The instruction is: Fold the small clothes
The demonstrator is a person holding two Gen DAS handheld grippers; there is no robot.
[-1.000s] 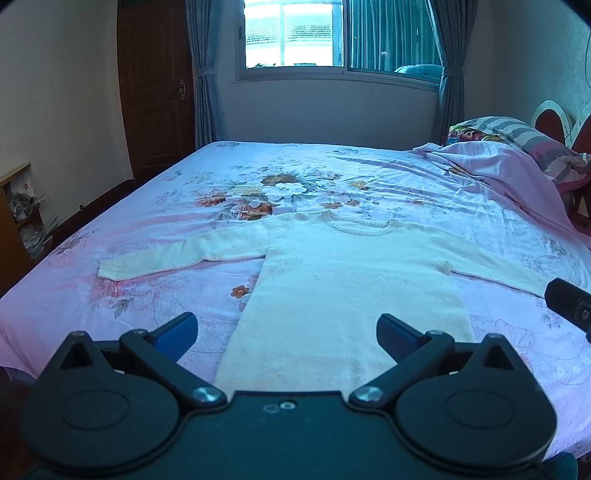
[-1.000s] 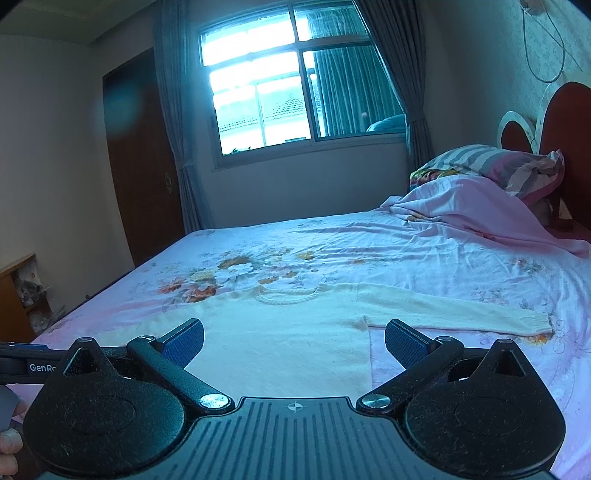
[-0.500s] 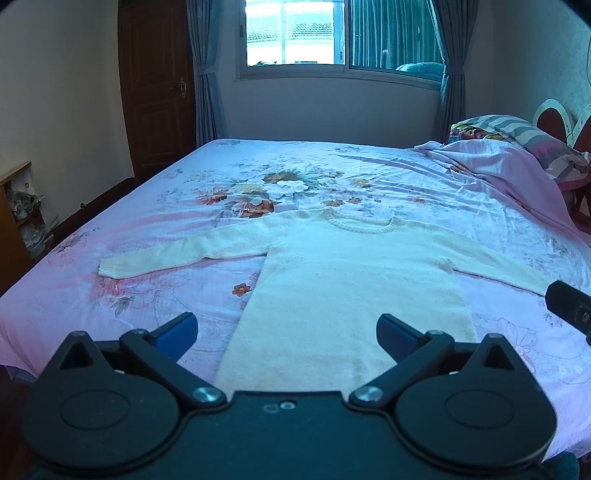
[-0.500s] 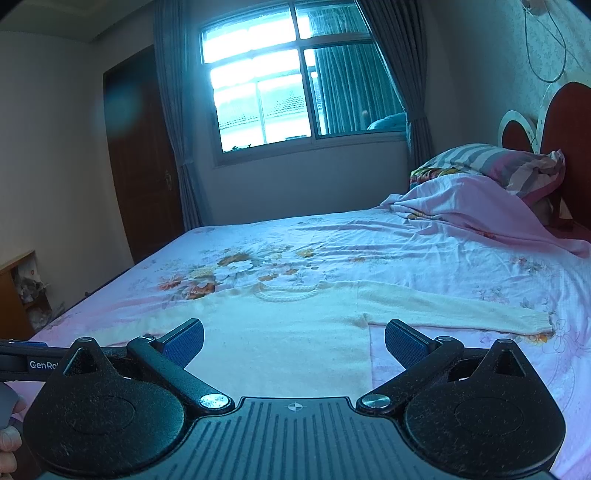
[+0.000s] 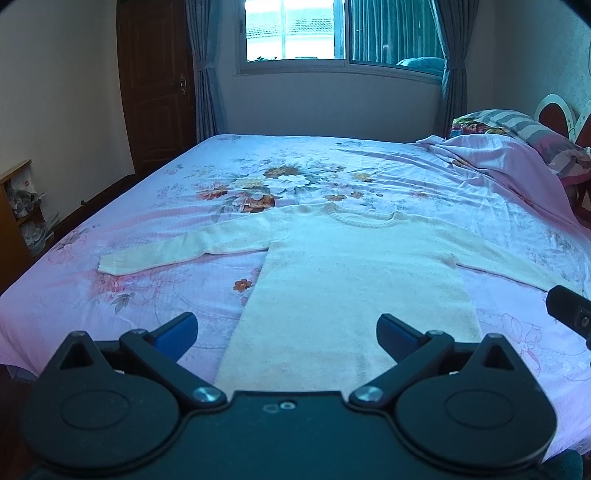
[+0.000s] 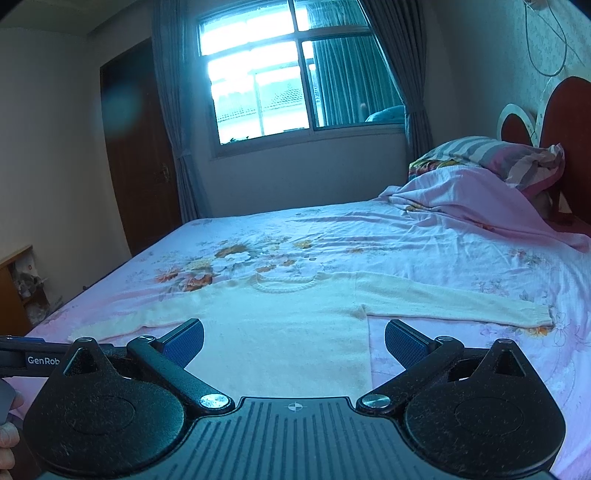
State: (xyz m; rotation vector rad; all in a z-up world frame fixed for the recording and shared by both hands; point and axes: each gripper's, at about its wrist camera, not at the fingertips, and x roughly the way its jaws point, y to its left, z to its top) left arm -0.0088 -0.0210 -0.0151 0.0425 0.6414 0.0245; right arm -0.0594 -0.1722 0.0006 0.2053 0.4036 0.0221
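A cream long-sleeved knit sweater (image 5: 351,273) lies flat on the bed, front up, neck toward the window, both sleeves spread out to the sides. It also shows in the right wrist view (image 6: 288,325). My left gripper (image 5: 287,330) is open and empty, held above the sweater's hem near the bed's front edge. My right gripper (image 6: 294,338) is open and empty, above the hem and the right side of the body. The hem itself is hidden behind both gripper bodies.
The bed has a pink floral sheet (image 5: 147,280). A rumpled pink blanket (image 6: 480,206) and striped pillows (image 6: 491,151) lie at the right by the headboard. A wooden shelf (image 5: 14,221) stands at the left. A dark door (image 5: 155,85) and a window (image 5: 332,29) are beyond.
Both grippers have risen or tilted slightly; the sweater sits a little lower in both views. Nothing was grasped and the sweater has not moved.
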